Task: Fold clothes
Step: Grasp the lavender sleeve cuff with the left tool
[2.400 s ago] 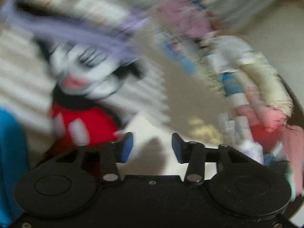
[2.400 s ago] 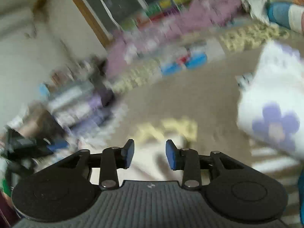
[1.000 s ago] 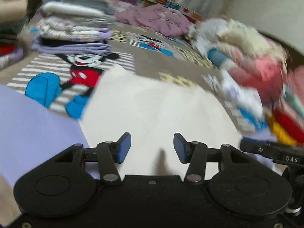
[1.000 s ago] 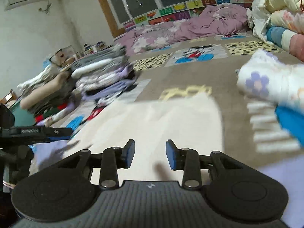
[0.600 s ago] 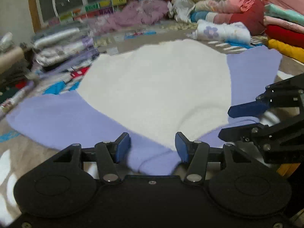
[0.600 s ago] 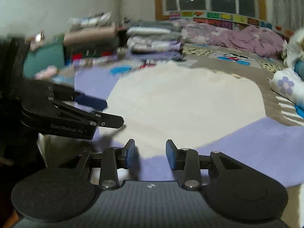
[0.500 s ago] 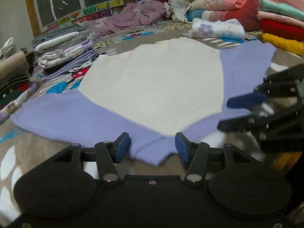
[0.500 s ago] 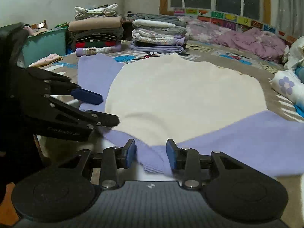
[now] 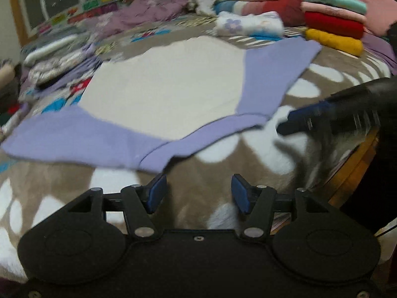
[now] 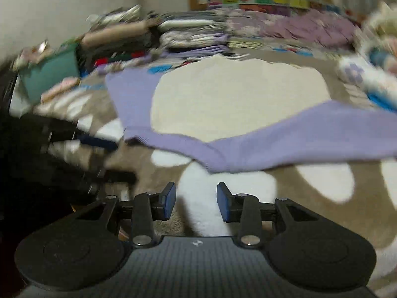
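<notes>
A cream sweater with lilac sleeves and collar [image 9: 168, 92] lies flat on the brown patterned blanket, neck end toward me. Its cream body [image 10: 235, 99] and lilac collar [image 10: 223, 159] also show in the right wrist view. My left gripper [image 9: 196, 193] is open, just short of the collar, with nothing between its fingers. My right gripper [image 10: 196, 201] is open too, a little back from the collar edge and empty. The right gripper [image 9: 335, 114] appears blurred at the right of the left wrist view. The left gripper [image 10: 74, 149] appears blurred at the left of the right wrist view.
Stacks of folded clothes [image 10: 193, 37] stand at the far left of the bed. Folded red, yellow and pink items [image 9: 332, 27] pile up at the far right beside a flowered white bundle [image 9: 248, 26]. A rumpled purple quilt [image 9: 139, 17] lies at the back. A wooden edge [image 9: 357, 159] shows near the right.
Both grippers have pulled back from the sweater's collar, which now lies flat on the blanket ahead of the fingertips instead of between them. Both stay open.
</notes>
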A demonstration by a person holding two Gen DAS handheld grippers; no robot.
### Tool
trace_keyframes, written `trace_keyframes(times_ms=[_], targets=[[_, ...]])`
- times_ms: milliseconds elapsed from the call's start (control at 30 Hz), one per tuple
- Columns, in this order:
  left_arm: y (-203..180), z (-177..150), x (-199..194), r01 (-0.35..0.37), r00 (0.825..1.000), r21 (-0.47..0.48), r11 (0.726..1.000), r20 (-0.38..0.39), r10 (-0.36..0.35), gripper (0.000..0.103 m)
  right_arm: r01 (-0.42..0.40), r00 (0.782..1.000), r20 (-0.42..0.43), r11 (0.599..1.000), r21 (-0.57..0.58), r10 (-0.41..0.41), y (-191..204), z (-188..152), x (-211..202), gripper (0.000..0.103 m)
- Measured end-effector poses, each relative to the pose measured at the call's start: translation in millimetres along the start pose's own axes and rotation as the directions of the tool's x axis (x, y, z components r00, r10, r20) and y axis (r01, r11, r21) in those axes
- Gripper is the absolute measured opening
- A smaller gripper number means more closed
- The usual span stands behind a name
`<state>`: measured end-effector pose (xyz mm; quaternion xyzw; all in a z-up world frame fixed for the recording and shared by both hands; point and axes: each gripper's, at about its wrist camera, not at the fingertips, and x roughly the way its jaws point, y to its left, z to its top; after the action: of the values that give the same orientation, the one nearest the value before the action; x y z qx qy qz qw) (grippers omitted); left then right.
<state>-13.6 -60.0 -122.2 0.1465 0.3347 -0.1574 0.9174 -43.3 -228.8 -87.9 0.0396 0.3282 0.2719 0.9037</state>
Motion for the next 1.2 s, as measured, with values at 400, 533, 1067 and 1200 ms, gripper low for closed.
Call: trace_keyframes(times_ms=[400,533,1067,1200], targets=[[-78.3,53.6,35.9,-0.004,0.996,0.268,0.963,0.087,-0.02,0.057,-0.064,0.94,0.269,0.67,0.74,-0.208,-179.1,-29.9,-57.9,0.039],[-125.3,66.0,59.9,-0.053,0.99,0.428,0.902,0.142,-0.009,0.057,-0.09,0.895,0.316,0.567,0.819,-0.314,-217.6,-43.3,-73.2,0.039],[-243.6,156.0,164.1,-0.209,0.967,0.668,0.714,0.251,0.048,0.052,-0.256,0.786,0.428,0.396,0.882,-0.446,-272.9,-76.5,-97.1,0.044],[-265.3,173.9,179.3,-0.22,0.965,0.685,0.694,0.256,0.054,0.049,-0.288,0.759,0.424,0.329,0.899,-0.494,-288.6,-90.8,-101.7,0.044]])
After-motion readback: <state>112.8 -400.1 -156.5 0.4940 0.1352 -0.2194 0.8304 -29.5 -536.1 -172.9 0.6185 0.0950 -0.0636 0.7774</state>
